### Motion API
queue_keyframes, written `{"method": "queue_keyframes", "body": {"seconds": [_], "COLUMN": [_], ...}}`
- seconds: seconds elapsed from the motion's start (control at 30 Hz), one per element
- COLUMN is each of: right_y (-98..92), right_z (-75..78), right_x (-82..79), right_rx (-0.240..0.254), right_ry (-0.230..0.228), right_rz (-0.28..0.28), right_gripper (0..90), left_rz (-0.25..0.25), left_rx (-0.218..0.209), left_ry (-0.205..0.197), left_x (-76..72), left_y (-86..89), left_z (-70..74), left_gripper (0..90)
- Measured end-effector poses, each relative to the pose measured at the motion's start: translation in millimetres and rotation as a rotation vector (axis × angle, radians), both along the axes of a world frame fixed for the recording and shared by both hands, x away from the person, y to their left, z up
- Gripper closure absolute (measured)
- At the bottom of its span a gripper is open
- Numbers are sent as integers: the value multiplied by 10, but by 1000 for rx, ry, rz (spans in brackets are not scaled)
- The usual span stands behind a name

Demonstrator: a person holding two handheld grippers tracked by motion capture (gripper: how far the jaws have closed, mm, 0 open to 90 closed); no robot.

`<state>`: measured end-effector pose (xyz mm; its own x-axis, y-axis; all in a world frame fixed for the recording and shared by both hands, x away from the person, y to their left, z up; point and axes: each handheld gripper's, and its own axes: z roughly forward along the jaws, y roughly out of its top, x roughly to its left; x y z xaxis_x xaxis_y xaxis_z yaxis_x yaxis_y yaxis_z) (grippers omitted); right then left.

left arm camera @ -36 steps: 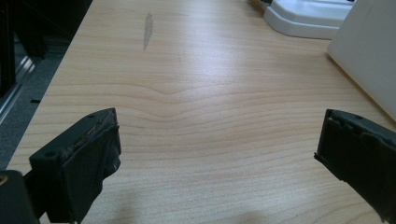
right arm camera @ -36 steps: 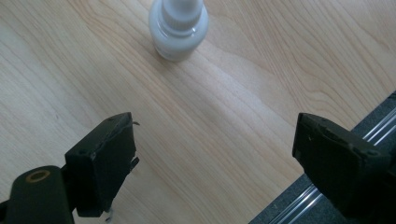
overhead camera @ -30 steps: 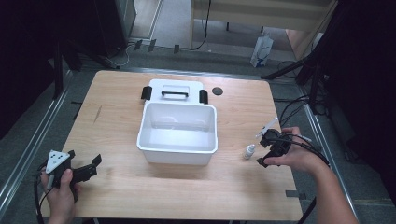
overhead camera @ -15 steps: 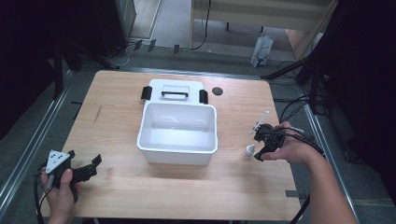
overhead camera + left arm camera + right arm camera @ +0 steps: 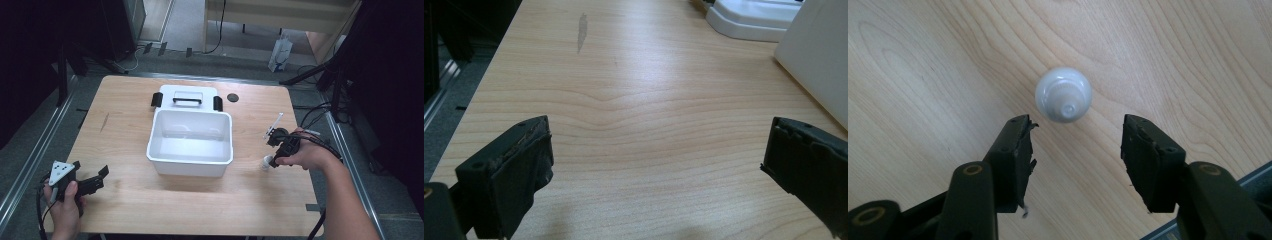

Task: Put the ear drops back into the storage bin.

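Note:
A small white bottle (image 5: 266, 163) stands upright on the wooden table, right of the white bin (image 5: 192, 161). My right gripper (image 5: 278, 148) hangs over it, pointing down. In the right gripper view the bottle's cap (image 5: 1064, 95) shows from above, just past the tips of my right gripper (image 5: 1075, 132). The jaws have just been closing and stand partly apart, with nothing between the pads. My left gripper (image 5: 92, 171) rests at the table's near left corner. In its own view my left gripper (image 5: 656, 155) is wide open over bare wood.
The bin's white lid (image 5: 187, 95), with a black handle and black latches, lies flat behind the bin. A small black disc (image 5: 232, 97) sits to the right of the lid. The table's right edge (image 5: 312, 200) runs close to my right hand.
The right hand has shifted slightly toward the far side of the table and its jaws have narrowed. The bottle and the left gripper have stayed put.

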<state>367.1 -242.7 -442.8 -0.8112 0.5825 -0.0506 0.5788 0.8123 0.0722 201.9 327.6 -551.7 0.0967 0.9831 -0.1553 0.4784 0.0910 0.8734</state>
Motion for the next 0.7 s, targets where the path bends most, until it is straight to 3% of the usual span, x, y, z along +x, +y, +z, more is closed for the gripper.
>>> {"method": "queue_keyframes", "body": {"seconds": [0.53, 0.7], "right_y": [112, 144], "right_z": [-59, -72], "right_x": [81, 97], "right_rx": [2, 4], "right_ry": [58, 50], "right_rz": [2, 9], "right_gripper": [638, 681], "left_rz": [-1, -1], "left_rx": [-1, 0], "left_ry": [0, 0], "left_x": [0, 0], "left_y": [0, 0], "left_z": [0, 0], "left_gripper": [3, 3]}}
